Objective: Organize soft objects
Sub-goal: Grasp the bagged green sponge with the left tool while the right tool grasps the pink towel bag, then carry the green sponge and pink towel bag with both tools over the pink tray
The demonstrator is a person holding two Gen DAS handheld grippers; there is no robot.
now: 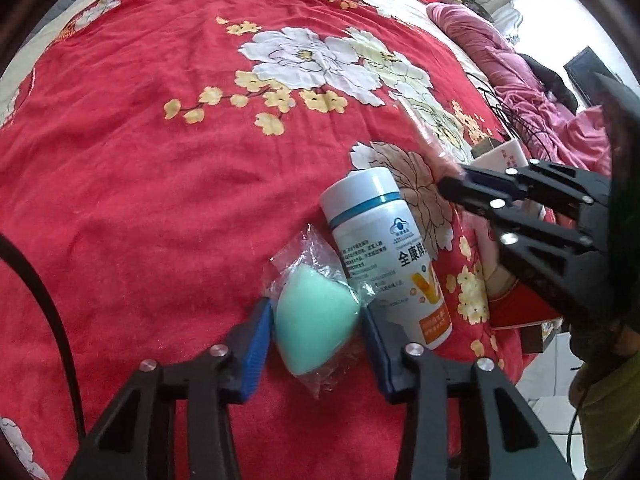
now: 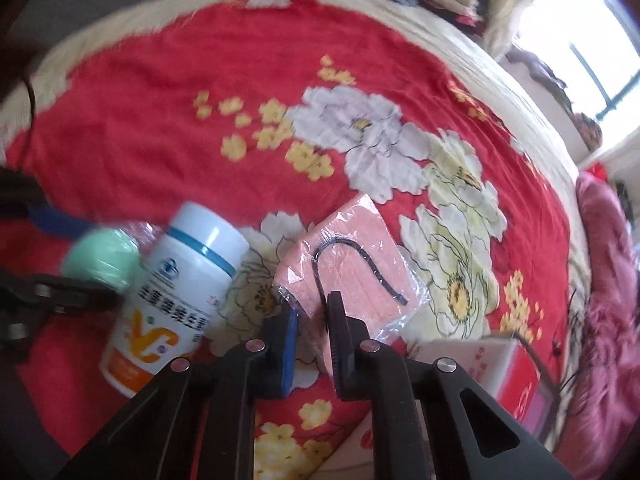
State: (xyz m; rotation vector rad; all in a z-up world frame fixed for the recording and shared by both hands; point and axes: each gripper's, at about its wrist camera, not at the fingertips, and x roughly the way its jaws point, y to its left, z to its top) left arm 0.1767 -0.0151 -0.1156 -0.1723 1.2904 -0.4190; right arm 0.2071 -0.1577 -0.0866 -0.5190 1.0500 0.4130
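A mint-green sponge [image 1: 312, 324] in a clear wrapper lies on the red flowered bedspread [image 1: 160, 160]. My left gripper [image 1: 315, 308] is shut on it, one blue pad pressing each side. The same sponge [image 2: 100, 256] shows blurred at the left of the right wrist view. A flat pink mask packet [image 2: 356, 256] with a black loop lies right of a white vitamin bottle [image 2: 180, 280]. My right gripper [image 2: 312, 304] is shut on the packet's near corner. The right gripper [image 1: 448, 186] also shows from the side, beyond the bottle [image 1: 384, 248].
A red and white box [image 2: 508, 372] sits at the bed's right edge, just right of my right gripper. A pink quilt [image 1: 500, 52] is heaped further right, with black cables [image 1: 516, 120] trailing beside it. The bedspread runs open to the left and far side.
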